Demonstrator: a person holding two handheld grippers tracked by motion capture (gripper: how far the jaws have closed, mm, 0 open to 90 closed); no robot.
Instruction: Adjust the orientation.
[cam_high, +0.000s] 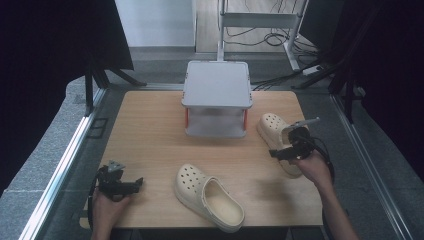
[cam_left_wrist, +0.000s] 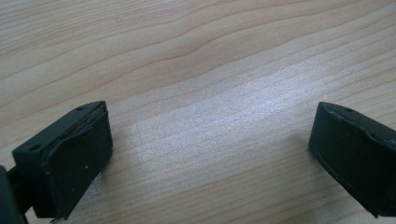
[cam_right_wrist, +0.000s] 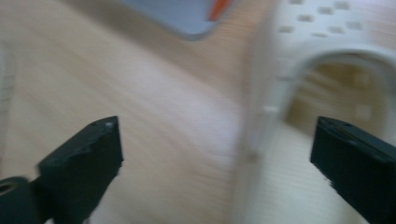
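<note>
Two cream perforated clogs lie on the wooden table (cam_high: 150, 125). One clog (cam_high: 207, 195) rests near the front edge, its opening facing up. The other clog (cam_high: 270, 125) lies at the right, toe pointing away. My right gripper (cam_high: 286, 144) hovers over that clog's heel end. In the blurred right gripper view the right gripper (cam_right_wrist: 215, 154) is open, with the clog's (cam_right_wrist: 322, 56) side rim between the jaws but no pad pressing on it. My left gripper (cam_high: 135, 184) sits at the front left corner. The left gripper (cam_left_wrist: 210, 149) is wide open over bare wood.
A grey two-tier shelf (cam_high: 216, 82) with orange posts stands at the back middle of the table, and its corner (cam_right_wrist: 182, 16) appears in the right gripper view. Metal rails run along both sides of the table, and dark curtains hang beyond them.
</note>
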